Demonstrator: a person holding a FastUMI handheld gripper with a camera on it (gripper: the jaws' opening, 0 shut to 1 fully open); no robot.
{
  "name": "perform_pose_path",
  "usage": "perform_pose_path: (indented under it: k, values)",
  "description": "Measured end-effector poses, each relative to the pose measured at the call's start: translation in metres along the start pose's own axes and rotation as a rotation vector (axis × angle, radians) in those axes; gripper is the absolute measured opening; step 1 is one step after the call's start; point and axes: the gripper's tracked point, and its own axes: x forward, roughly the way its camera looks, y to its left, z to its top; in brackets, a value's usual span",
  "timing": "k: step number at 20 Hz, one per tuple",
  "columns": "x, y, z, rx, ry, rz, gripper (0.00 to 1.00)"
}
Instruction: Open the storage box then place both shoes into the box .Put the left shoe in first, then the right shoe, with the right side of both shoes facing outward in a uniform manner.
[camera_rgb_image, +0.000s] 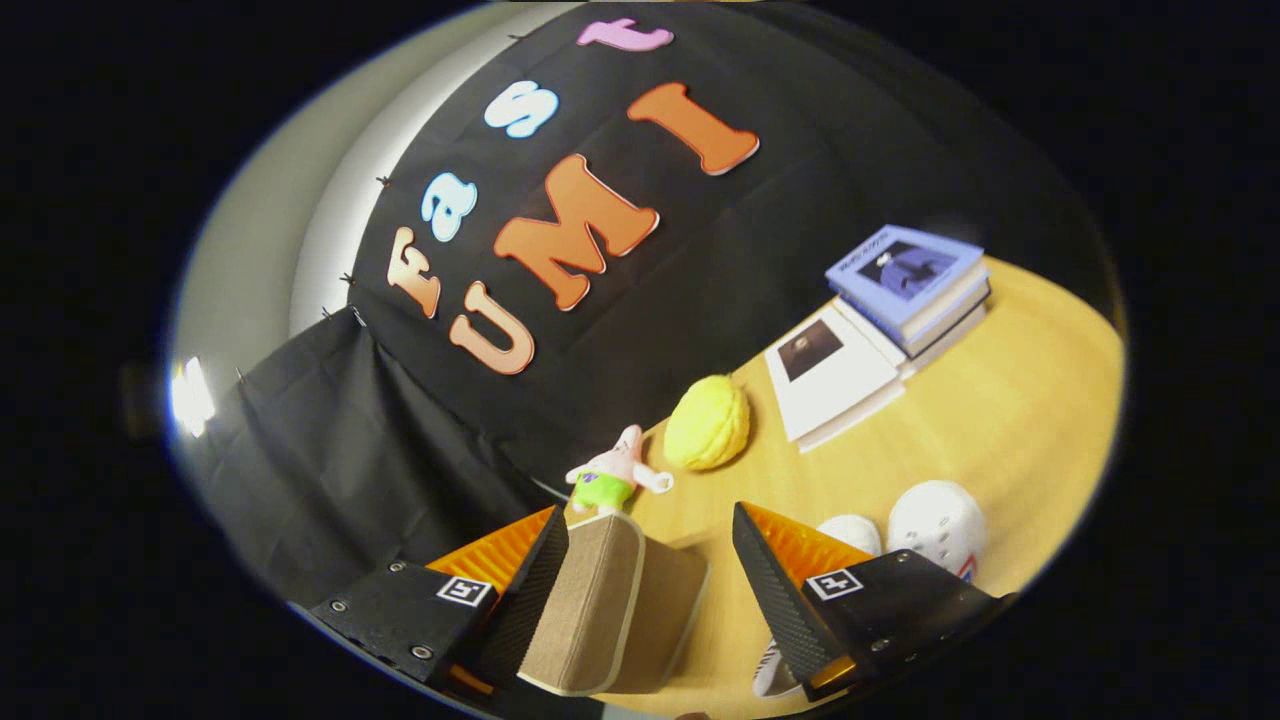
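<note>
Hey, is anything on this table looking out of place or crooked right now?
Mostly tidy. The brown storage box sits between the open gripper fingers, nearer one finger, with a small plush toy perched on its top edge, an odd spot. The white shoes lie beyond the other finger, not yet boxed. The books are loosely stacked.

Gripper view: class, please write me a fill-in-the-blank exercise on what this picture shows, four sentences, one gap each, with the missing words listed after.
1. The gripper has its fingers ____, with a gap between them.
2. The tan storage box lies against the ____ finger.
3. A small pink star-shaped plush toy stands just beyond the box, next to a ____ plush.
4. Farther off on the wooden table lies a stack of ____.

Missing words: open; left; yellow; books
</note>
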Motion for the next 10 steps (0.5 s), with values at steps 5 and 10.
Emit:
perform_pose_path:
  k: [5, 10]
  values:
    - [0.022, 0.006, -0.06, 0.108, 0.194, 0.112, 0.98]
    - [0.042, 0.019, -0.104, 0.211, 0.354, 0.212, 0.98]
